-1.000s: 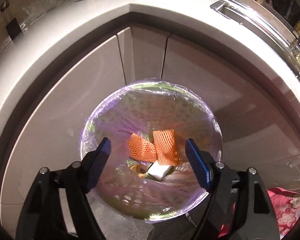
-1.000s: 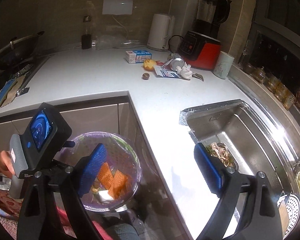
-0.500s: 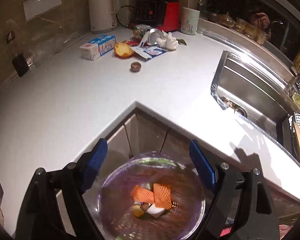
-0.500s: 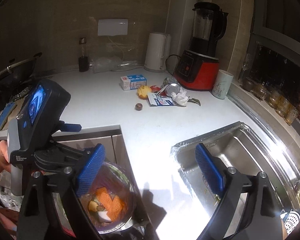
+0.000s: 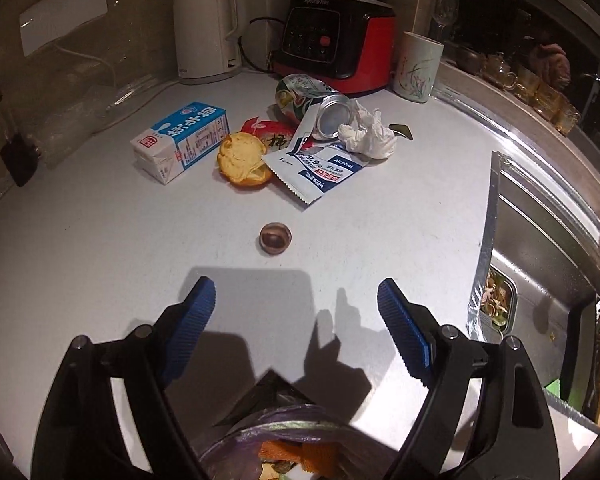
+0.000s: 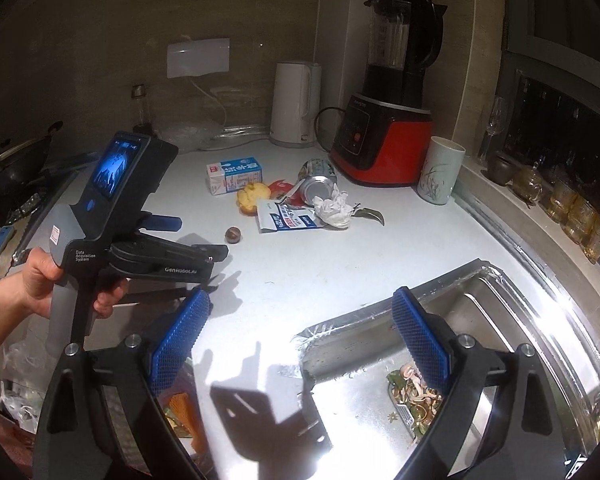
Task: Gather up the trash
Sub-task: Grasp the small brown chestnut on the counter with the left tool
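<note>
Left gripper spread wide over the white counter, blue pads bare, gripping and touching nothing. Right gripper likewise gaping and empty, poised above the counter's edge by the sink. Left hand wrapped around the left tool's handle.

Small round brown nut-like scrap alone on the counter, just ahead of the left pads and roughly centred between them, not touching. Further back toward the rear corner, clustered close together: milk carton, orange peel, torn alcohol-wipe packet, crushed can, crumpled tissue. Bagged trash bin below the counter's front edge, under the left gripper.
</note>
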Available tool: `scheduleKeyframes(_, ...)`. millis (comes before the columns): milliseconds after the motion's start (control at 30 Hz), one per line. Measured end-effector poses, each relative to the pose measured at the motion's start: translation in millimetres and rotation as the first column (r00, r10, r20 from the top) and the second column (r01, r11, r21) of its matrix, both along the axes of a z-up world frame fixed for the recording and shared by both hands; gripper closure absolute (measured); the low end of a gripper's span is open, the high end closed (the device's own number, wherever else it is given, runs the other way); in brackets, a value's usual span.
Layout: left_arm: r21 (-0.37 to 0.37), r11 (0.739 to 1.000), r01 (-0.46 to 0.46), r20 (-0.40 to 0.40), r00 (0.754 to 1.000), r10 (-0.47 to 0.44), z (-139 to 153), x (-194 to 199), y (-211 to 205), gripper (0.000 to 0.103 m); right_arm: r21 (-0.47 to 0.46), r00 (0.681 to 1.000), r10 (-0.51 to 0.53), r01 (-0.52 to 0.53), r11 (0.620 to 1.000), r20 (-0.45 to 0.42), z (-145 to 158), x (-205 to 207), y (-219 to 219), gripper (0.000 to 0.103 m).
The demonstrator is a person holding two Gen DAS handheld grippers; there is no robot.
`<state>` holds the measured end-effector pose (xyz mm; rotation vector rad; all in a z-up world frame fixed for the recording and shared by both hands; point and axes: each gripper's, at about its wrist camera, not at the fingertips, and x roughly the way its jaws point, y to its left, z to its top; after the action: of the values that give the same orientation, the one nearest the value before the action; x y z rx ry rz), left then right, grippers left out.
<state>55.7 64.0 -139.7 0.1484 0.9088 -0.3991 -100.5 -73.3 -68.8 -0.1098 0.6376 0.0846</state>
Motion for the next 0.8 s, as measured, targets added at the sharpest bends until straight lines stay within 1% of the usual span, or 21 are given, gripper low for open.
scheduleKeyframes(100, -0.006, 1.0, -0.023, -0.023, 0.999, 0.023, -9, 17, -6, 0.025, 0.015, 1.0, 0.005, -0.005, 1.0, -0.019, -6, 17, -14, 0.011)
scheduleKeyframes(233, -0.014, 0.999, -0.045, -0.063, 0.997, 0.044, -19, 36, -14, 0.036, 0.03, 0.999, 0.019, -0.018, 0.999, -0.028, -10, 42, -30, 0.011)
scheduleKeyframes(367, 0.01, 0.998, -0.059, -0.089, 0.994, 0.06, -30, 51, -21, 0.042, 0.049, 0.999, 0.036, -0.035, 0.998, -0.019, -11, 63, -44, 0.011)
scheduleKeyframes(533, 0.046, 0.996, -0.081, -0.094, 0.992, 0.085, -37, 57, -25, 0.052, 0.101, 0.999, 0.037, -0.036, 0.994, -0.009, -15, 80, -59, 0.011)
scheduleKeyframes(633, 0.074, 0.994, -0.08, -0.085, 0.993, 0.086, -41, 57, -27, 0.054, 0.123, 0.999, 0.032, -0.031, 0.992, -0.009, -18, 85, -65, 0.011)
scheduleKeyframes(700, 0.076, 0.994, -0.083, -0.082, 0.993, 0.089, -40, 59, -28, 0.054, 0.128, 0.999, 0.033, -0.032, 0.991, -0.012, -20, 87, -67, 0.011)
scheduleKeyframes(800, 0.075, 0.994, -0.084, -0.081, 0.993, 0.09, -39, 60, -27, 0.062, 0.127, 0.999, 0.036, -0.033, 0.991, -0.018, -24, 88, -69, 0.011)
